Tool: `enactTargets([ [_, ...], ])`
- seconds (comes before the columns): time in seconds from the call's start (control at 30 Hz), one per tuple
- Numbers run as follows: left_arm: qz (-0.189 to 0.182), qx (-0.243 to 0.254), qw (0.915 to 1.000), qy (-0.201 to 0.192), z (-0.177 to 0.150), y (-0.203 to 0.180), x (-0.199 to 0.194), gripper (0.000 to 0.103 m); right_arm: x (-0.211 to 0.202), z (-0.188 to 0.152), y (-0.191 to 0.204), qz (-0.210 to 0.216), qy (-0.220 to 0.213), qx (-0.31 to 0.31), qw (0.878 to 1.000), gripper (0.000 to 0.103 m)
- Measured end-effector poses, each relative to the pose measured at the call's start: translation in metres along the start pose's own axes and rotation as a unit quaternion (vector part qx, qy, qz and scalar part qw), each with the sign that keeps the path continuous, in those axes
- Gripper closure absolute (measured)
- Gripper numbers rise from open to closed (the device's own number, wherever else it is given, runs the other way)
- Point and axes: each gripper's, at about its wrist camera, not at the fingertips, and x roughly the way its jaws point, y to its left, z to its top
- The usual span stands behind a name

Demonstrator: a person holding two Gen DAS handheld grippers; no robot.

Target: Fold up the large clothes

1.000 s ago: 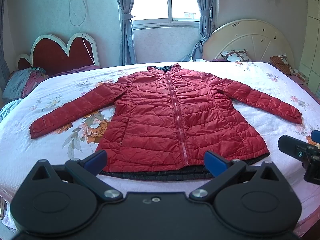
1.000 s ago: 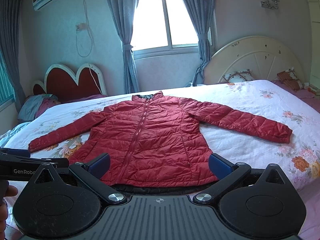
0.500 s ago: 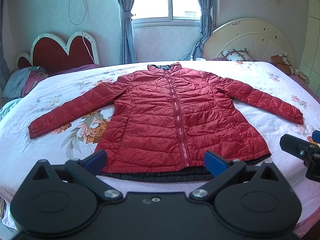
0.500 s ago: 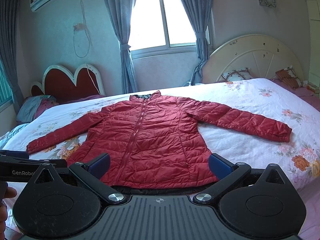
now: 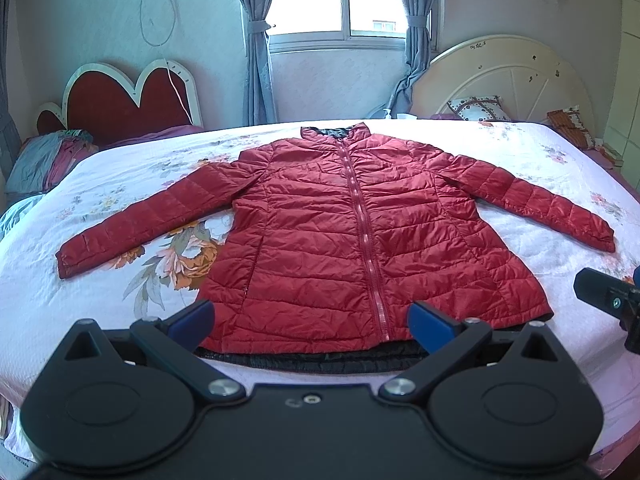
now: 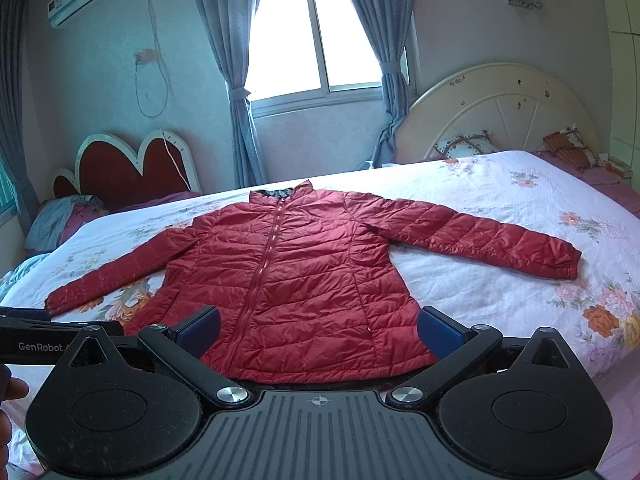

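A red quilted puffer jacket (image 5: 340,240) lies flat on the bed, zipped, collar toward the window, both sleeves spread out to the sides. Its dark lining shows along the near hem. It also shows in the right wrist view (image 6: 288,280). My left gripper (image 5: 310,322) is open and empty, held above the near hem. My right gripper (image 6: 320,330) is open and empty, also over the near hem, a little to the right. The right gripper's body shows at the right edge of the left wrist view (image 5: 608,300).
The bed (image 5: 100,280) has a white floral cover. A cream headboard (image 5: 512,76) and pillows stand at the right, a red heart-shaped headboard (image 5: 128,100) and folded bedding (image 5: 48,156) at the left. A window with curtains is behind.
Both grippers have drifted slightly; the jacket sits a little lower in both views. The jacket itself has not moved.
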Motion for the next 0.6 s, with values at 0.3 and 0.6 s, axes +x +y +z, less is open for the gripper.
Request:
enactTargets([
  [0.3, 0.002, -0.001, 0.9999, 0.011, 0.01, 0.011, 0.02, 0.0, 0.02, 0.004, 0.004, -0.004, 0.01, 0.006, 1.0, 0.0],
  [0.6, 0.002, -0.001, 0.9998, 0.02, 0.028, 0.026, 0.054, 0.0, 0.054, 0.011, 0.007, -0.022, 0.021, 0.018, 0.999, 0.0],
])
